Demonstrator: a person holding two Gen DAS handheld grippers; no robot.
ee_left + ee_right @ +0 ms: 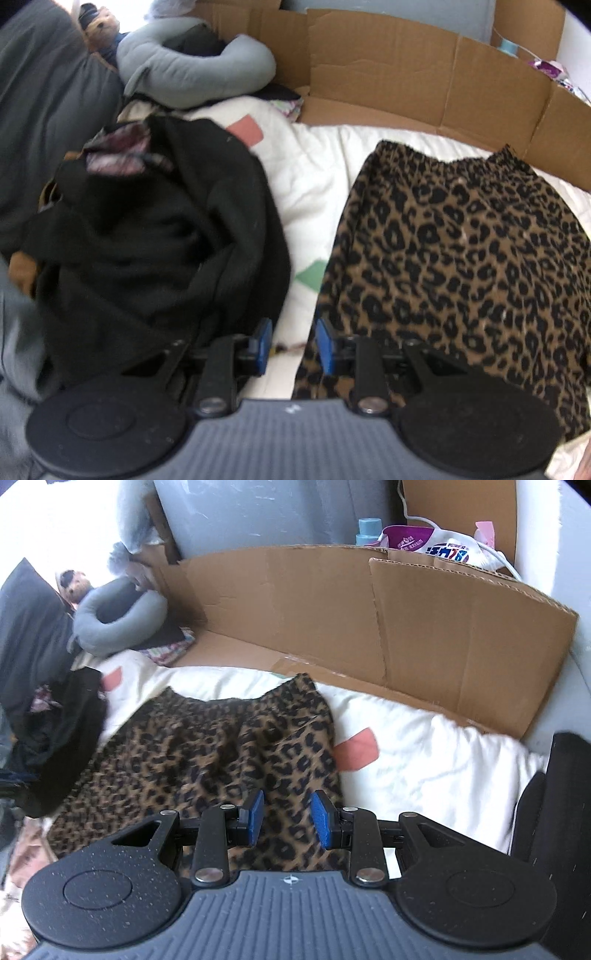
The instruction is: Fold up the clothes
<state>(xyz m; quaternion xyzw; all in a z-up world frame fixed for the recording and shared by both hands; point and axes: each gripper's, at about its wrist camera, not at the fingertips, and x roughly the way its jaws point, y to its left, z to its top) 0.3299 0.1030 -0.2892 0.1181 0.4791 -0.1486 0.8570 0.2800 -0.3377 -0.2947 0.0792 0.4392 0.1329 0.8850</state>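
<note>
A leopard-print skirt (461, 254) lies flat on the white quilt (314, 184), elastic waistband at the far end. It also shows in the right wrist view (207, 753). My left gripper (293, 345) is open and empty, over the quilt just left of the skirt's near left edge. My right gripper (288, 818) is open and empty, just above the skirt's near right part. A heap of black clothes (155, 240) lies left of the skirt; it also shows at the left of the right wrist view (62, 731).
A flattened cardboard sheet (369, 620) stands along the far edge of the quilt (424, 753). A grey neck pillow (192, 70) and a plush toy (74, 587) lie at the far left. A black object (554, 805) is at the right. A detergent bag (439, 546) sits behind the cardboard.
</note>
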